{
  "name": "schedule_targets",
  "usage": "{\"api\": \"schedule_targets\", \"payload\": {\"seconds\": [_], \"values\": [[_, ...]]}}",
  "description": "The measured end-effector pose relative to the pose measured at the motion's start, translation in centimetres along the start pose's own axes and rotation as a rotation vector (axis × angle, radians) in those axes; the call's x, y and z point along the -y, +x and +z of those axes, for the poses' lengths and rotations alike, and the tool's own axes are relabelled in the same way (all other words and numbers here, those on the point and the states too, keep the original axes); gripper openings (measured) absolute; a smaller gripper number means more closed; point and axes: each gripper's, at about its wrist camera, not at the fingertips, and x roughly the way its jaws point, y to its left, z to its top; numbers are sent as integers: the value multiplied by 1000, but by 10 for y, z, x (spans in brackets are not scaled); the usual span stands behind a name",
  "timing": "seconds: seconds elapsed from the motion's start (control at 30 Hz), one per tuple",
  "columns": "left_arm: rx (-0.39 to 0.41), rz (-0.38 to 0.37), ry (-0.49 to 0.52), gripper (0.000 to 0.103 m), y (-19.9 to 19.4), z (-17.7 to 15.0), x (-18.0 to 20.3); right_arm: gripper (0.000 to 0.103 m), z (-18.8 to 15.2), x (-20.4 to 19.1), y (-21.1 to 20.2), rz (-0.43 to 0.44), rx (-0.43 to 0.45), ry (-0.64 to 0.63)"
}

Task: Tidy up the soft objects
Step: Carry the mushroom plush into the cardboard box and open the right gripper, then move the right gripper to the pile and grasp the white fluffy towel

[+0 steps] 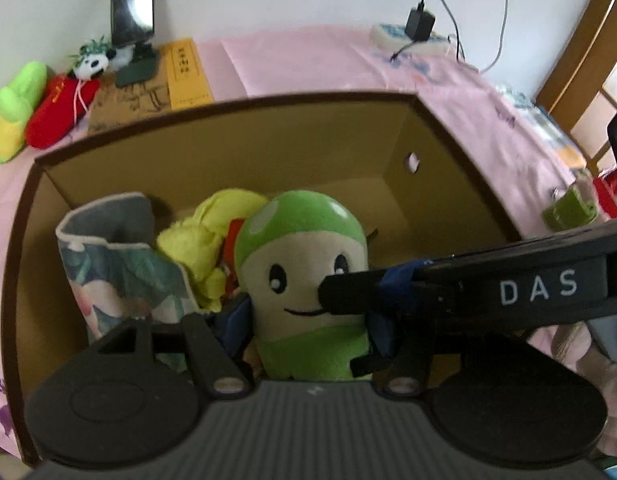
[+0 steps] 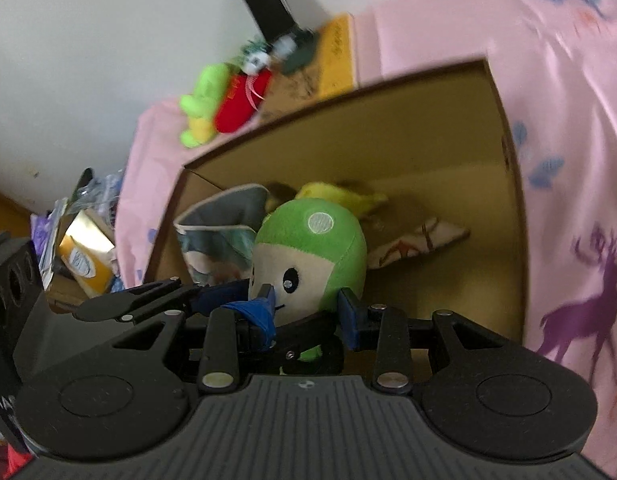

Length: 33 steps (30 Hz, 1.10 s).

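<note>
Left wrist view: we hold the green plush (image 1: pixel 304 280) in both grippers; lower it gently into the box's (image 1: pixel 228 108) near-right corner

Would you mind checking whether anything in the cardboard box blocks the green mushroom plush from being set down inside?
Partly. The green mushroom plush, held between both grippers, hangs over the cardboard box. A patterned fabric pouch and a yellow plush crowd the left side; the floor to the right looks bare there.

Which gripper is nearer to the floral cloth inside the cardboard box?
Left. The left gripper grips the green plush toy right beside the floral cloth; the right gripper comes in from the toy's other side.
</note>
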Motion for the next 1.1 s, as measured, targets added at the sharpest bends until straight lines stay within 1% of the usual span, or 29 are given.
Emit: {"api": "schedule_targets", "payload": {"seconds": [0.17, 0.23, 0.33, 0.43, 0.53, 0.6, 0.73, 0.87, 1.0, 1.1], "values": [[-41, 16, 23, 60, 10, -3, -8, 19, -6, 0, 13, -16, -22, 62], [-46, 34, 35, 60, 11, -4, -10, 20, -6, 0, 18, -8, -31, 81], [-51, 51, 26, 60, 10, -7, -17, 20, -7, -1, 24, 10, -38, 88], [-49, 74, 10, 63, 7, -9, -21, 20, -6, -4, 28, 26, -41, 80], [-44, 97, -6, 70, 4, -11, -21, 20, -6, -4, 27, 44, -47, 78], [-29, 110, -19, 72, -2, -12, -19, 20, -6, -2, 24, 62, -53, 82], [20, 135, -17, 82, -20, -11, -4, 20, -6, 2, 9, 104, -40, 92], [59, 184, 1, 82, -35, -8, 14, 20, -6, 2, -9, 100, -6, 71], [92, 237, 13, 82, -47, -7, 33, 20, -8, 9, -29, 115, 32, 70], [113, 261, 15, 82, -58, -9, 49, 20, -13, 17, -46, 136, 57, 83]]}}
